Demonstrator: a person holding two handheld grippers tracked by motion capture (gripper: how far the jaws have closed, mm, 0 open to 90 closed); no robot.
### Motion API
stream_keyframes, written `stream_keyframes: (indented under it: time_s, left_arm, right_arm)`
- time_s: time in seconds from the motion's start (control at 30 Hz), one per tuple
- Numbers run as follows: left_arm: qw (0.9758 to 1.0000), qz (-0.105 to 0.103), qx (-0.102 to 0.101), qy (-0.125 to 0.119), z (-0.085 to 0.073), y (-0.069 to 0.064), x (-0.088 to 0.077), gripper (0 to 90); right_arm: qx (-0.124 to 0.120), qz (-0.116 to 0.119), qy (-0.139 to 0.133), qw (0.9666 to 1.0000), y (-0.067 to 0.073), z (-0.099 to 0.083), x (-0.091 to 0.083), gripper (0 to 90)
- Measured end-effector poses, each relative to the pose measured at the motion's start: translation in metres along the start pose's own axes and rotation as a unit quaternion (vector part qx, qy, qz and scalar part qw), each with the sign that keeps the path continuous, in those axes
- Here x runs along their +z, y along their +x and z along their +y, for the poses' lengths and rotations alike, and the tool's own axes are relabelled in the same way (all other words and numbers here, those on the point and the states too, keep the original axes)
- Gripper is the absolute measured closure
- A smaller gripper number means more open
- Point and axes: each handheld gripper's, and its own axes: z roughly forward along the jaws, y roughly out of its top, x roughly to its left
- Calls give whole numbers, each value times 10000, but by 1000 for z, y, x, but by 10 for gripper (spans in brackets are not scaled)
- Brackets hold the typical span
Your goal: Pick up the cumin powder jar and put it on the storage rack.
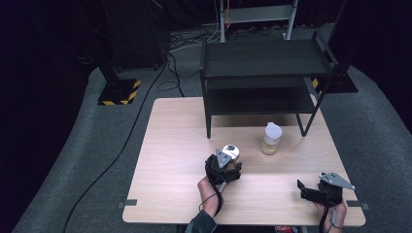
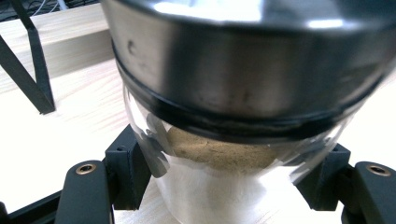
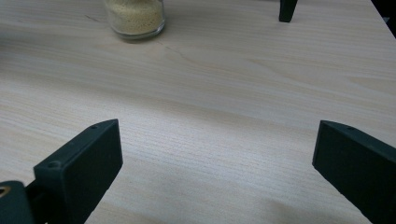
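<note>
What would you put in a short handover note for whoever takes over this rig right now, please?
Left claw: shut on the steel-lidded jar of brownish powder, mid-table.
Right claw: open, holding nothing, over bare table near the front right corner.
Second jar, white lid, yellow grains, stands in front of the black shelf.
Done: first jar gripped.
Left: probably placing both jars; the shelf seems the likely destination, though that is a guess.

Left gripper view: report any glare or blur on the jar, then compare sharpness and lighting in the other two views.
Left gripper view: the jar sits so close that its metal lid is soft, with white glare along the top. Right gripper view: wood grain of the table is crisp and evenly lit. High view: the tabletop is bright, the surroundings fall into darkness.
</note>
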Motion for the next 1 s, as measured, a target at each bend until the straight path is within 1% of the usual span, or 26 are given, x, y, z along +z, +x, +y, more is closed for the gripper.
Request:
stream_keyframes:
  time_s: [0.23,0.57,0.63,0.8,1.0]
  left_arm:
    - [10000,-5,16,5,4,2,0,302]
    - [9999,-26,109,54,14,5,0,302]
    - [9999,-35,91,39,15,5,1,301]
    - [9998,-55,158,77,20,7,2,301]
    - [9998,-71,151,88,25,9,2,302]
  right_arm:
    - [-3,3,1,10000,0,0,0,3]
    - [3,-1,-4,10000,0,0,0,3]
    - [7,0,0,10000,0,0,0,3]
    - [8,-1,-5,10000,0,0,0,3]
    - [7,-2,-4,10000,0,0,0,3]
